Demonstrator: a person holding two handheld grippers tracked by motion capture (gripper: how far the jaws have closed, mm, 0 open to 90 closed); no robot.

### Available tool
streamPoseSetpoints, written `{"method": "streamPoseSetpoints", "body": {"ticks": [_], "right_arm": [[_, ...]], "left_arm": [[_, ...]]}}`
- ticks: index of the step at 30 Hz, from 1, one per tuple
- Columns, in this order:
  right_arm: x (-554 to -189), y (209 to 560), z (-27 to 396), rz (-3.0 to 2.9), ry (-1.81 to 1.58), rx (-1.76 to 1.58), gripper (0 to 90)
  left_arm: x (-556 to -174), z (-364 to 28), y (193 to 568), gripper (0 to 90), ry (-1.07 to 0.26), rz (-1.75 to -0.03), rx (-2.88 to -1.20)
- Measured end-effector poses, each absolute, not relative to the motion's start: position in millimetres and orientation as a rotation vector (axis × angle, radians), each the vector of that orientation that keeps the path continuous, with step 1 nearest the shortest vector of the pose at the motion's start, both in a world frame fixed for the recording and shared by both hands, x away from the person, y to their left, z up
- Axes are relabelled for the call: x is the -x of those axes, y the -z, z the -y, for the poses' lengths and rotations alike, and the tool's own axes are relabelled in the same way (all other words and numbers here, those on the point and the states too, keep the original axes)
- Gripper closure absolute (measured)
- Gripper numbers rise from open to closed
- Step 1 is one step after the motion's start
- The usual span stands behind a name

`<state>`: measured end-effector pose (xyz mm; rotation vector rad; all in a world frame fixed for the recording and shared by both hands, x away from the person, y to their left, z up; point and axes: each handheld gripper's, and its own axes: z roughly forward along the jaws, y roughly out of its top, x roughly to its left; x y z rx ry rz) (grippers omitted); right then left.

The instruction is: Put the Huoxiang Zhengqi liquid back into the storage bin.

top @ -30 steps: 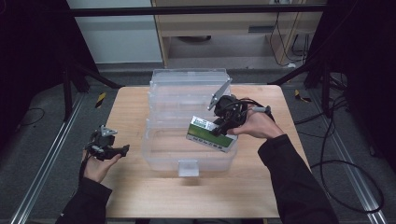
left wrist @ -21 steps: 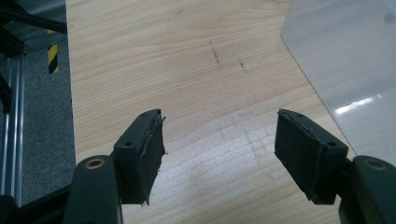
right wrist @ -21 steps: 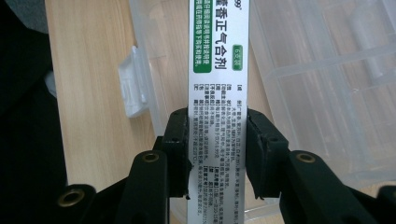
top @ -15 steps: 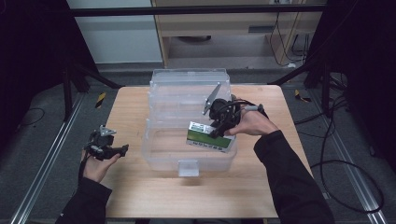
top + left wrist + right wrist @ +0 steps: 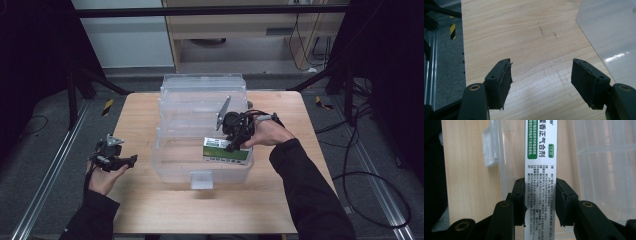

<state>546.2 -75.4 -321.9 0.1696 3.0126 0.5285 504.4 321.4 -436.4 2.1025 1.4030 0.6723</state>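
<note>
Clamping the white box inside the clear bin, right tool; left tool agape.

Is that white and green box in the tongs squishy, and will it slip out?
Probably stiff, not squishy: the white and green box keeps straight flat sides where the right tongs squeeze it. It looks like thin card, so likely light, and a harder squeeze might dent it. Its printed face looks smooth, so it could slide, though the pads press on both narrow sides.

Wooden table, grey floor, pale cabinet, dark surroundings
</note>
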Motion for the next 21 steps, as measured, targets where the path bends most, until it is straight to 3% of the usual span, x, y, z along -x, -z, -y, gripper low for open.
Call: {"method": "streamPoseSetpoints", "body": {"ticks": [21], "right_arm": [[-543.7,340.8,71.2,-3.045,-0.434,-0.077,63.9]], "left_arm": [[-504.4,-321.0,436.7,31.9,-0.673,-1.401,-2.105]]}}
